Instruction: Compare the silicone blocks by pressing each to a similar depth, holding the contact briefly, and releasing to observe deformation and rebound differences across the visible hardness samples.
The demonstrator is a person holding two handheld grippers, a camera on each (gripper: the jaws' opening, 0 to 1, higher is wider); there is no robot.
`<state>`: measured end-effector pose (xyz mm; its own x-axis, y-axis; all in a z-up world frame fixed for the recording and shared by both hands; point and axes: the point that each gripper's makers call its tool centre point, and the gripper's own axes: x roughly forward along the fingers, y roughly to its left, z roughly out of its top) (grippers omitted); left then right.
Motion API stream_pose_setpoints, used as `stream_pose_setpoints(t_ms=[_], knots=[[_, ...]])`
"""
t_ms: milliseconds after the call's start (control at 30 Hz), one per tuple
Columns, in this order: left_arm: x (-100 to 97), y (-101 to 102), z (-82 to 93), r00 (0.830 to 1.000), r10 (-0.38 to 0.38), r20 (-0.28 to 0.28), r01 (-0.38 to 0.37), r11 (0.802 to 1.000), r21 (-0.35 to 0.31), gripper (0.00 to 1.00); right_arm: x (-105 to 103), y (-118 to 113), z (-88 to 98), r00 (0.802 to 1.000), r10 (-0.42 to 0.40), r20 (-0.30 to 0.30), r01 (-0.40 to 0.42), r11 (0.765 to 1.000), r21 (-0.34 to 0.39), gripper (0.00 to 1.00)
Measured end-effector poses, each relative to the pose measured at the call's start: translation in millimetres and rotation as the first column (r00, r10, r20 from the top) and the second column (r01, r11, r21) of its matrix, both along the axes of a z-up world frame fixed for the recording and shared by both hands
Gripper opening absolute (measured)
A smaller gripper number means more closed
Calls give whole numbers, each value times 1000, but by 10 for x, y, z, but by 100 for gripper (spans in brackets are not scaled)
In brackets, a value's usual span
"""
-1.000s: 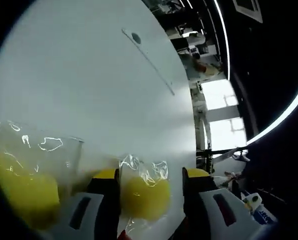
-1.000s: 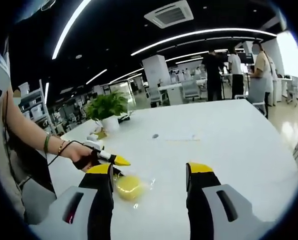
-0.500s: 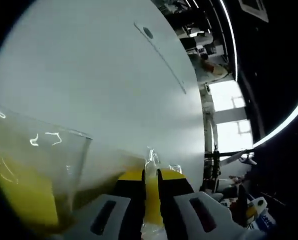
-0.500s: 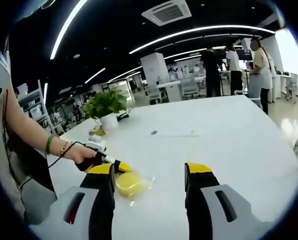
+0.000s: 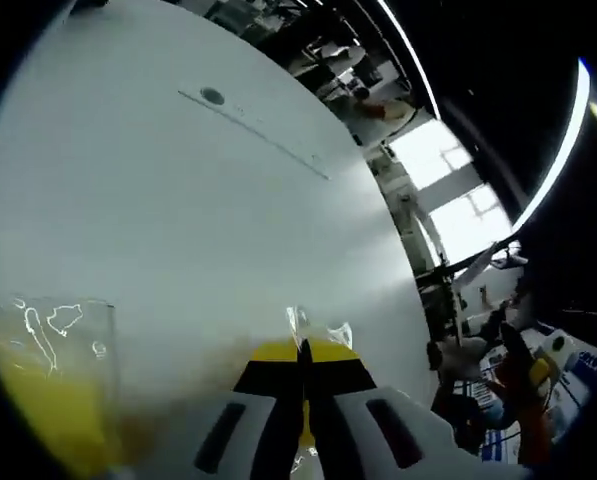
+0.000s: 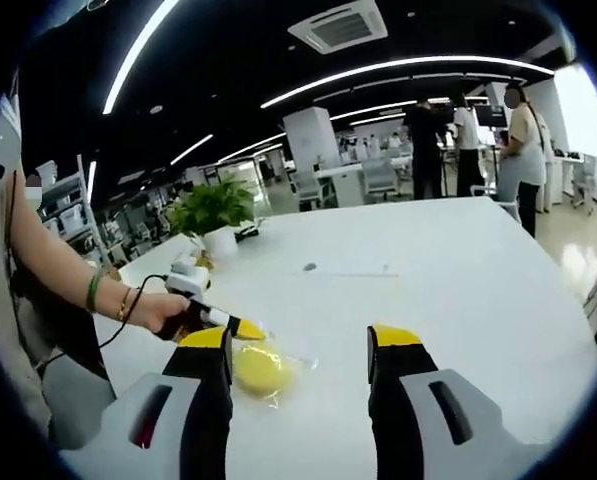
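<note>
Left hand-held gripper (image 5: 303, 360) squeezed shut on a bagged yellow block (image 5: 300, 440)

A second ago its jaws stood wide with the round block between them; now the yellow tips meet, only a sliver of yellow and crinkled plastic showing at the gap; I judge this the hold at full press, release and rebound next; a second bagged block (image 5: 48, 410) lies on the white counter (image 5: 178, 230) to the left, apart; the right hand-held gripper (image 6: 298, 345) hovers wide open and empty above the counter, where the left one (image 6: 240, 327) nips a yellow block (image 6: 261, 368) in its bag
</note>
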<state>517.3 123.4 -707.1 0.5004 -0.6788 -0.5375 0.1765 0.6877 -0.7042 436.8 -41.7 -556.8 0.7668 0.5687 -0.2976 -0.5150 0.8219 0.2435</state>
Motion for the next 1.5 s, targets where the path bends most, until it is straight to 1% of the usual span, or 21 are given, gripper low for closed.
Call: stream_pose_setpoints(t_ms=[33, 100, 200, 233, 300, 400, 533, 600, 667, 767, 833, 933, 967, 1000, 1100, 1133, 1233, 1300, 1333, 1367, 1500], knots=[[-15, -18, 53, 999, -26, 40, 25, 1000, 19, 0, -11, 4, 15, 1000, 1, 3, -1, 1000, -1, 50], [-38, -35, 112, 996, -58, 69, 55, 998, 44, 0, -38, 13, 47, 1000, 0, 12, 0, 1000, -5, 50], [-63, -62, 241, 983, -115, 144, 101, 989, 104, 0, -77, 28, 65, 1000, 2, 16, -2, 1000, -24, 50], [-76, -89, 316, 983, -103, 153, 91, 992, 88, 0, -100, 39, 78, 1000, 6, 18, -5, 1000, -30, 50], [-128, -99, 406, 982, -122, 146, 112, 991, 76, 0, -138, 58, 122, 1000, 7, 23, -7, 1000, -29, 50], [-197, -125, 550, 965, -173, 199, 157, 983, 94, 0, -191, 91, 170, 999, 11, 30, -10, 999, -35, 50], [-322, -147, 780, 949, -200, 243, 186, 979, 78, 0, -268, 161, 234, 999, 27, 41, -25, 998, -49, 51], [-375, -126, 850, 941, -209, 264, 189, 977, 98, 0, -305, 207, 252, 998, 45, 40, -43, 998, -52, 53], [-431, -107, 917, 922, -246, 299, 212, 967, 140, 0, -348, 269, 294, 997, 63, 42, -61, 997, -50, 56], [-503, -84, 1028, 905, -267, 332, 225, 961, 160, 0, -413, 367, 319, 994, 99, 44, -95, 991, -90, 56], [-556, -45, 1118, 897, -273, 348, 226, 959, 170, 0, -445, 444, 326, 990, 130, 47, -124, 985, -124, 57], [-609, 61, 1215, 899, -268, 345, 219, 960, 174, 0, -485, 606, 315, 982, 186, 42, -179, 975, -128, 58], [-628, 119, 1271, 897, -263, 355, 214, 962, 172, 0, -499, 663, 294, 978, 205, 33, -200, 971, -130, 59], [-637, 154, 1305, 897, -260, 358, 211, 963, 169, 0, -538, 737, 244, 969, 248, 13, -242, 956, -163, 59], [-671, 302, 1461, 893, -244, 377, 195, 967, 163, 0, -552, 860, 219, 954, 300, 10, -291, 931, -220, 60], [-681, 364, 1540, 887, -239, 395, 186, 968, 169, 0, -555, 919, 232, 946, 324, 12, -311, 919, -242, 60], [-723, 501, 1732, 874, -235, 426, 176, 969, 173, 0, -538, 1038, 327, 937, 348, 22, -332, 910, -247, 62], [-746, 597, 1869, 864, -233, 446, 168, 969, 181, 0, -534, 1126, 419, 925, 378, 42, -356, 899, -256, 62], [-738, 655, 1965, 854, -224, 469, 155, 971, 182, 0, -522, 1169, 463, 920, 390, 46, -365, 892, -266, 62], [-748, 670, 1985, 855, -224, 467, 155, 971, 181, 0, -512, 1201, 495, 913, 403, 53, -375, 885, -276, 62], [-791, 802, 2239, 839, -230, 493, 154, 969, 191, 0, -458, 1350, 625, 885, 460, 69, -421, 855, -304, 62]])
